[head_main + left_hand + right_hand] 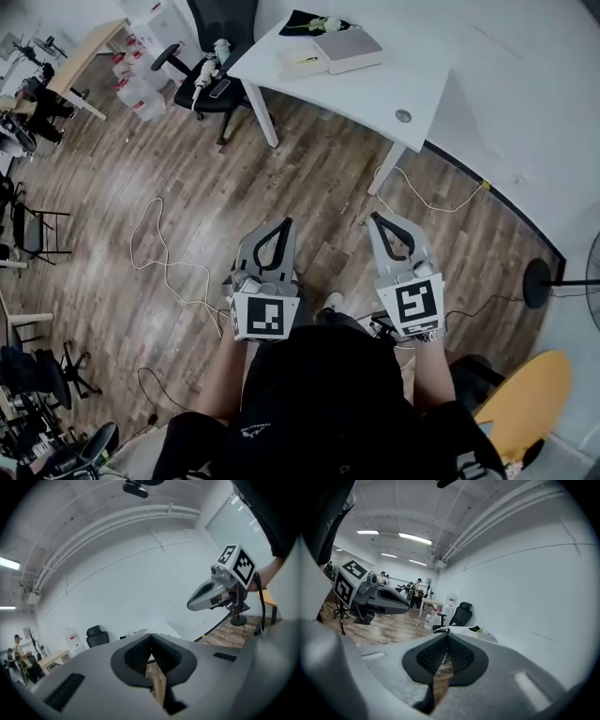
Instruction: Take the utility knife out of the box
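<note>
The left claw [285,225] and right claw [376,218], each closed on nothing, hover over the floor [187,169]. Ahead, a flat box [347,49] lies crosswise on the surface [375,94] (clearest in the head view).

The box [349,50] lies on the far worktop [375,98], a chair [221,66] at its left, while the left hand-held gripper [283,225] and right hand-held gripper [377,218] hang near, side by side above the floor [187,169].

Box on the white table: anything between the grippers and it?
Nothing visible. The left gripper and the right gripper hang shut and empty over the wooden floor, short of the table. The box lies on its top with open air in front. The knife itself does not show.
</note>
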Tool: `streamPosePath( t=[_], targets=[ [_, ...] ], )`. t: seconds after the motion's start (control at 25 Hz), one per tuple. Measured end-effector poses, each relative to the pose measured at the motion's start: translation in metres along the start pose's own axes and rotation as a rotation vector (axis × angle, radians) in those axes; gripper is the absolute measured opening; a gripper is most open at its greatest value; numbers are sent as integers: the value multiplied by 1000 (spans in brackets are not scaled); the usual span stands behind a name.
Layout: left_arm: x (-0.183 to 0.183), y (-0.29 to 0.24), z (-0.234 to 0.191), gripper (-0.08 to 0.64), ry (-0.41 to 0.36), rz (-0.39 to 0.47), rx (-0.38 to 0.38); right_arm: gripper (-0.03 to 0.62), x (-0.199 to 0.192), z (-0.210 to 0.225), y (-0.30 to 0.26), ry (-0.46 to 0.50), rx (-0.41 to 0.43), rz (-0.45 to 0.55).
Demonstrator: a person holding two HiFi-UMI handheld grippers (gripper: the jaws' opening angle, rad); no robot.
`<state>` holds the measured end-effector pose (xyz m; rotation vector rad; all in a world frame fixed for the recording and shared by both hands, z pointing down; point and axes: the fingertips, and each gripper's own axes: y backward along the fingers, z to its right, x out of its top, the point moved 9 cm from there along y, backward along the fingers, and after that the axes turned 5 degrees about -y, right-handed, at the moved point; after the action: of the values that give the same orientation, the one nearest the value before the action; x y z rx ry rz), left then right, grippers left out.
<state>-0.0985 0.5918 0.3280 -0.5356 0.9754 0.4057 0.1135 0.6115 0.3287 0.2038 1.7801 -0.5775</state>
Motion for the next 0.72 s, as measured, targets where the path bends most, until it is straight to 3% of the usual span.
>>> streamPosePath(
  t=[0.16, 0.32, 0.52, 0.72],
  targets=[
    [4, 2, -7, 6, 34, 75, -22, 5, 0, -2, 5, 32, 6, 12],
    [-1, 0, -9, 6, 61, 53, -24, 5, 1, -2, 6, -21, -21, 43],
    [-3, -1, -15, 6, 18, 49, -38, 5, 6, -7, -6, 10, -22, 74],
    [-10, -8, -31, 6, 43, 57, -34, 5, 12, -8, -25, 8, -33, 65]
  ],
)
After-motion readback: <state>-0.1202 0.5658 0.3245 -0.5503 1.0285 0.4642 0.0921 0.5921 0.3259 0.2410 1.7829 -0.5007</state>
